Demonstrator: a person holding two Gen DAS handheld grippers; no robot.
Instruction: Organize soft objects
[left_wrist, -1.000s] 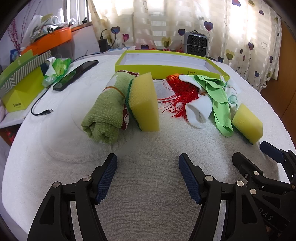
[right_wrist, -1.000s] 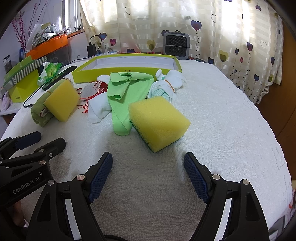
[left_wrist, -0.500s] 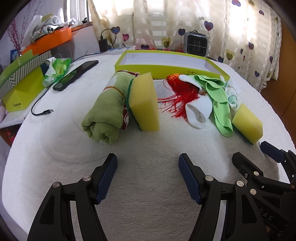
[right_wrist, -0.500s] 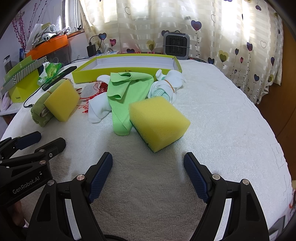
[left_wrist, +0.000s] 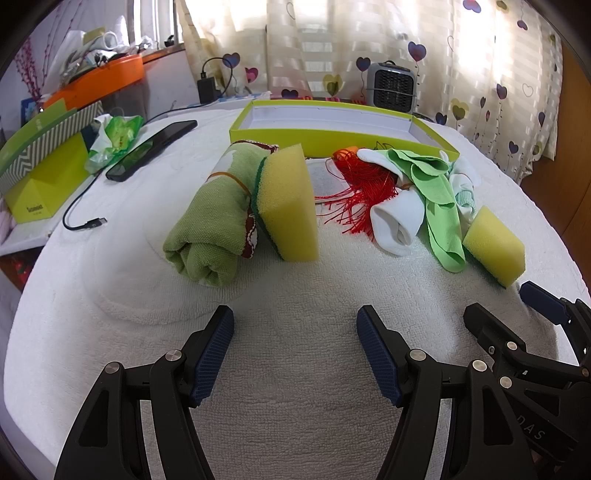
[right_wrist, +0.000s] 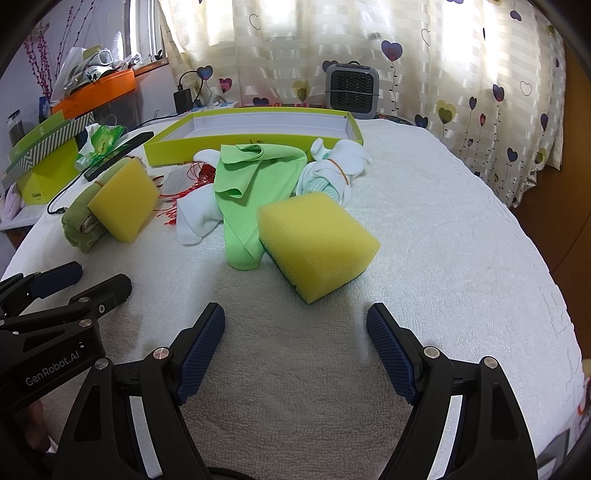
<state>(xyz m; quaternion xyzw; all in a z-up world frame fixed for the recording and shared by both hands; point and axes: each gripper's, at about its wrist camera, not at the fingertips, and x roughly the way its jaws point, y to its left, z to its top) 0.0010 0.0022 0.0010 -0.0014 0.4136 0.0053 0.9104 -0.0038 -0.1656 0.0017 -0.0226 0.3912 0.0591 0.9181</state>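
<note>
My left gripper (left_wrist: 295, 350) is open and empty, low over the white towel, in front of a rolled olive towel (left_wrist: 210, 218) and a yellow sponge (left_wrist: 290, 206) leaning on it. My right gripper (right_wrist: 295, 347) is open and empty, just short of a second yellow sponge (right_wrist: 317, 243). Behind lie a light green cloth (right_wrist: 251, 184), a white sock (right_wrist: 195, 218), a white rolled bundle (right_wrist: 332, 170) and red tassel threads (left_wrist: 354, 184). An open lime-green box (left_wrist: 332, 129) stands at the back.
A black phone (left_wrist: 151, 149) and a cable (left_wrist: 81, 218) lie at the left. A lime carton (left_wrist: 40, 173) and a green wrapper (left_wrist: 114, 136) sit beyond. A grey heater (left_wrist: 391, 86) stands by the curtain. The bed edge drops at the right.
</note>
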